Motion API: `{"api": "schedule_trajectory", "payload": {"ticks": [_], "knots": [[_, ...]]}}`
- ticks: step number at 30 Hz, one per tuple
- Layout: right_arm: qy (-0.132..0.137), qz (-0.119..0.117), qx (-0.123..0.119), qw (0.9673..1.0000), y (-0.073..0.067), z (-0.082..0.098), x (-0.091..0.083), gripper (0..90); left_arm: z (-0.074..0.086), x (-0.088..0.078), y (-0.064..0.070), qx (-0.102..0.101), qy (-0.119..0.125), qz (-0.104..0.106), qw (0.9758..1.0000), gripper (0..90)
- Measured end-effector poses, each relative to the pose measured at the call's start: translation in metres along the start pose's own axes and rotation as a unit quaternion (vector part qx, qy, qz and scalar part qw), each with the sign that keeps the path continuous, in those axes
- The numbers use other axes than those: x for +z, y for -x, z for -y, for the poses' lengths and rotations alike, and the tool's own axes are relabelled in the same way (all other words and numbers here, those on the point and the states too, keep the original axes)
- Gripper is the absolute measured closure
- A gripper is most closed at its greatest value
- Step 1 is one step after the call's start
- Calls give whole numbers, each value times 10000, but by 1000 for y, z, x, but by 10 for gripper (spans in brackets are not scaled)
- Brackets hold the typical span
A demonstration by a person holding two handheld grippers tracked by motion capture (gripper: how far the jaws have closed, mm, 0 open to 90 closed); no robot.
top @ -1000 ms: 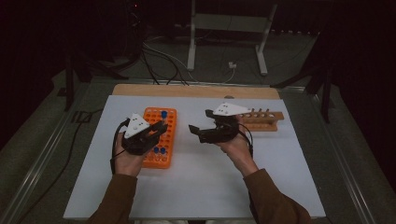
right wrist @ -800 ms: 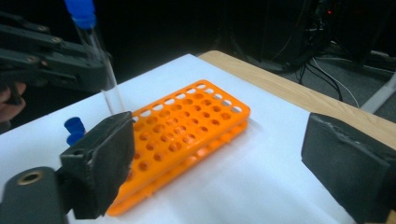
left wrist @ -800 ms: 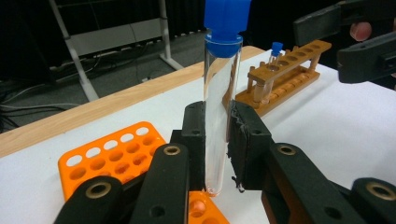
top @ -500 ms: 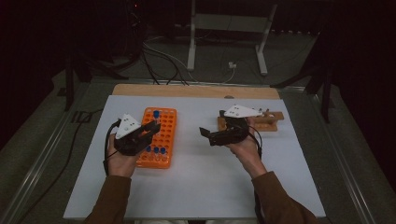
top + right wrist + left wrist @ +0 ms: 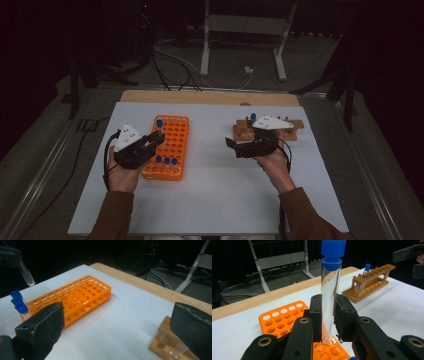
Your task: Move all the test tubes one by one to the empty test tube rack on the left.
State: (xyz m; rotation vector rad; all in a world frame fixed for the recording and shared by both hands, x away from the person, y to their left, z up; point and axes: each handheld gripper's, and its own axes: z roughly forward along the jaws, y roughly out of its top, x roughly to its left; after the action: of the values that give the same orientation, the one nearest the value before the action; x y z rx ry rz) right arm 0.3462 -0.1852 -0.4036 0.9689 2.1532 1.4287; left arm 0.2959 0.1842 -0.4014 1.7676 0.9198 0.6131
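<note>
Left tongs: the left gripper (image 5: pixel 328 315) is clenched on a tube (image 5: pixel 330 300), pads squeezing the glass low down, blue cap (image 5: pixel 332 251) up at 12 o'clock.
Tube's place: held upright just above the orange rack (image 5: pixel 168 146), over the rack's near end; three capped tubes (image 5: pixel 166 161) stand in the row at the rack's 6 o'clock edge.
Right tongs: the right gripper (image 5: pixel 117 325) is released, its jaws having just been opening, nothing between them; it hangs by the wooden rack (image 5: pixel 266 129).
Wooden rack: at 3 o'clock from the orange one, well apart, one capped tube (image 5: pixel 253 118) standing in it.
Risk, slip: the grip sits low on smooth glass, so the top-heavy tube could tilt or slide out on the way across.
Risk, knock: the right gripper is close to the wooden rack and could nudge it or its tube.
Risk, miss: a tilted tube might catch a hole's rim.
Writing: no brand, label or lettering can be read anywhere.
</note>
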Motion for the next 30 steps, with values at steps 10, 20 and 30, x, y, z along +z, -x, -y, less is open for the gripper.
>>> {"api": "schedule_trajectory", "payload": {"ticks": [10,20,30], "knots": [[68,129,16,9999,12,10,-14,0,11,-8,-6,-129,10,-49,9999,779],[126,229,94,9996,25,24,-28,0,24,-16,-10,-265,4,-89,9996,779],[183,319,181,9992,32,35,-42,0,36,-16,-9,-344,-71,-84,9993,779]]}}
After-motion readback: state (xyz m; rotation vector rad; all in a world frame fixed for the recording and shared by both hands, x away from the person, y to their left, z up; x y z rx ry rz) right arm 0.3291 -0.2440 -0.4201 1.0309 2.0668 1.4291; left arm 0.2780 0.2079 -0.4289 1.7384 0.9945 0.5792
